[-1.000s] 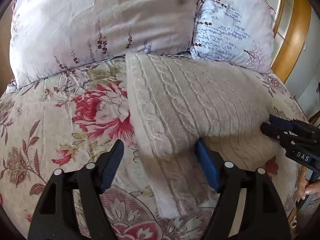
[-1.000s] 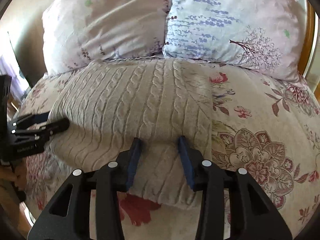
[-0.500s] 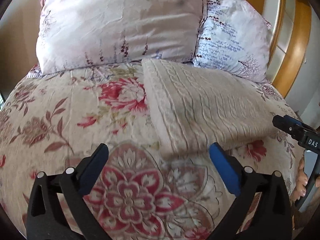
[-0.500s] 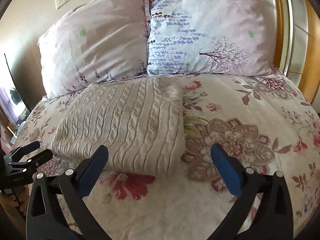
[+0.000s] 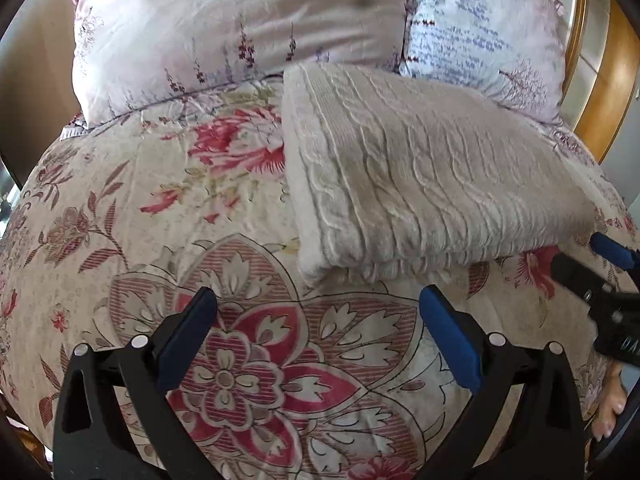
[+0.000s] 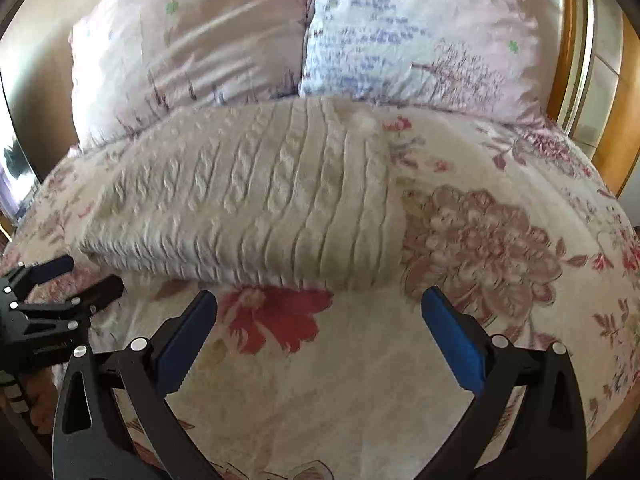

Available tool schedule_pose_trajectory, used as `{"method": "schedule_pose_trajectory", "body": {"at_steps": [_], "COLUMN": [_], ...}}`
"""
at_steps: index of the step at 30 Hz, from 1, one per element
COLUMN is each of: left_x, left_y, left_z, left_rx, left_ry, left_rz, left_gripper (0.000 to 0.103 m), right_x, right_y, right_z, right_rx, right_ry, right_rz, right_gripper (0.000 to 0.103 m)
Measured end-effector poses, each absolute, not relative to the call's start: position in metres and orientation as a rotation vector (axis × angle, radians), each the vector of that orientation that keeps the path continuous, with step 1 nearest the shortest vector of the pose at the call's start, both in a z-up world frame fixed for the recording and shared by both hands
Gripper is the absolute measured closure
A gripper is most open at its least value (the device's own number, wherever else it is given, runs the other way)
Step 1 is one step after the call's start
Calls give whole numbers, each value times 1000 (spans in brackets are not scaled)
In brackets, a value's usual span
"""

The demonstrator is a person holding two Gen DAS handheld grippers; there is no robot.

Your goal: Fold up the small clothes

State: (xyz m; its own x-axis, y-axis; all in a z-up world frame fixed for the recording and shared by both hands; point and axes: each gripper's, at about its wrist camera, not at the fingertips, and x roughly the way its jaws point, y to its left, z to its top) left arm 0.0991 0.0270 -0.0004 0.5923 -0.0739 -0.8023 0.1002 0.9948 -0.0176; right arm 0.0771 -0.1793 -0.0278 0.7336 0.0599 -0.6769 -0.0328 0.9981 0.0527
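Both grippers (image 5: 316,332) (image 6: 318,332) agape, angled downward

Folded cable-knit sweater (image 6: 256,204) on floral bedspread (image 6: 500,248), right gripper (image 6: 318,332) fingers spread, empty

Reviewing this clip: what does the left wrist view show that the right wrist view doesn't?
Only the left wrist view shows the big red-and-white medallion flower on the bedspread under the left gripper, and fingertips at the right edge. Only the right wrist view shows the sweater's right-hand edge, the large dusky pink bloom beside it, and the right gripper head-on. Both show the folded cable-knit sweater lying free, two pillows behind, the wooden headboard, and open, empty jaws.
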Motion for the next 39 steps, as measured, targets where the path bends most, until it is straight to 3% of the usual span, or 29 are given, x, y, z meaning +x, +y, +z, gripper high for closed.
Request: {"method": "schedule_pose_trajectory", "body": {"at_steps": [39], "left_x": [99], "left_y": [21], "left_z": [-7], "left_rx": [49], "left_ry": [935], "left_rz": [-101], "left_gripper": [2], "right_x": [84], "right_y": [-169], "right_z": [-37], "right_rx": [4], "right_ry": [800], "right_rz": [15], "right_gripper": [1]}}
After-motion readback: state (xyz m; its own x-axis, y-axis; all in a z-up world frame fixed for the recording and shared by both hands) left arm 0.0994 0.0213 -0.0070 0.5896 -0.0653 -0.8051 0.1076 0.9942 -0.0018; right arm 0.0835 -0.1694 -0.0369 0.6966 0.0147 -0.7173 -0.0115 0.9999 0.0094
